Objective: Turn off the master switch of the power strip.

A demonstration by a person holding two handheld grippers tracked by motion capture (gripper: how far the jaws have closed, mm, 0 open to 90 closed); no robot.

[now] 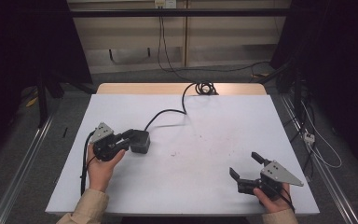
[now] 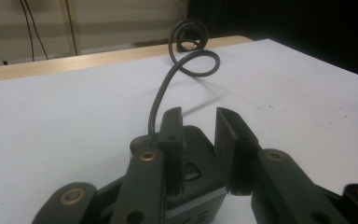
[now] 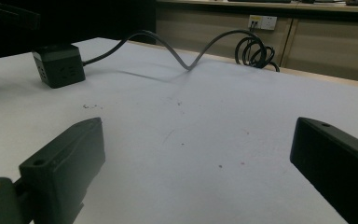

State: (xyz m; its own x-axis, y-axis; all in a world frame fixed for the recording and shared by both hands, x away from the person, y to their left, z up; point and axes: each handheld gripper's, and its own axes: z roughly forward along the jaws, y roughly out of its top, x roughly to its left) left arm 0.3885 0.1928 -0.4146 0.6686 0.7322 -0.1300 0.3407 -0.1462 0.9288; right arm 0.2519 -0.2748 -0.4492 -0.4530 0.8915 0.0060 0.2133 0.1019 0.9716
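A black cube power socket sits on the white table, left of middle, and its dark cable runs back to a coil at the far edge. My left gripper reaches the cube from the left. In the left gripper view its jaws stand a little apart over the cube, and the left gripper clamps nothing. My right gripper rests near the front right, wide open and empty. The right gripper faces the far-off cube.
A wooden strip borders the table's far edge, with the cable coil lying on it. A wall socket sits on the back wall. Metal rails and loose floor cables flank the table.
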